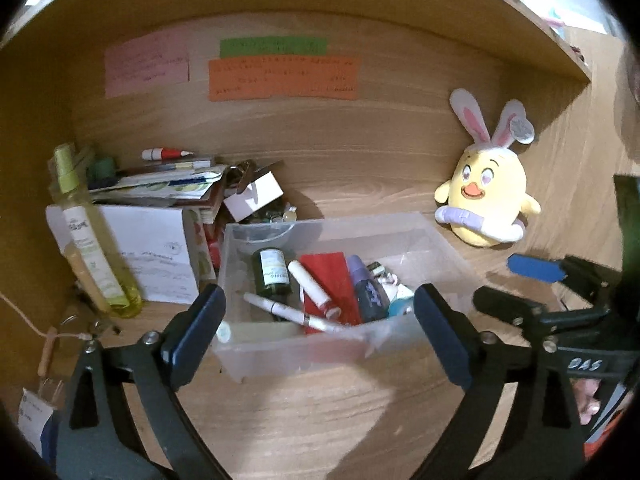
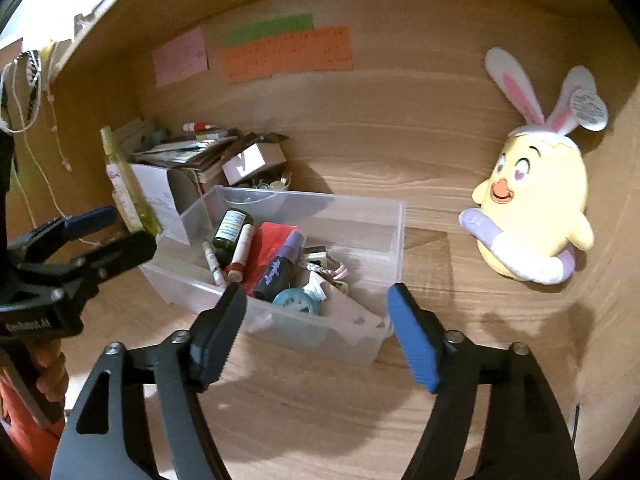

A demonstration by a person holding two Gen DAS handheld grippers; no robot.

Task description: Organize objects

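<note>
- Our left gripper (image 1: 320, 320) hangs spread wide and empty before the clear bin (image 1: 280, 356).
- Our right gripper (image 2: 316, 324) gapes likewise, empty.
- The bin, holding bottles and tubes, sits mid-shelf; plush chick (image 2: 536, 208) near the right wall.

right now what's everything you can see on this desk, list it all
clear plastic bin: 1, translucent, centre of the desk
dark green bottle: 1, in the bin, left end
red packet: 1, in the bin, middle
purple tube: 1, in the bin, beside the red packet
white pens: 2, in the bin
teal round lid: 1, near front wall of the bin
plush chick: 1, yellow with bunny ears, right of the bin
yellow spray bottle: 1, left of the bin
white box: 1, behind the spray bottle
paper stack: several, mixed colours, on the white box
sticky notes: 3, pink, green, orange, back wall
left gripper: open, before the bin
right gripper: open, before the bin
</note>
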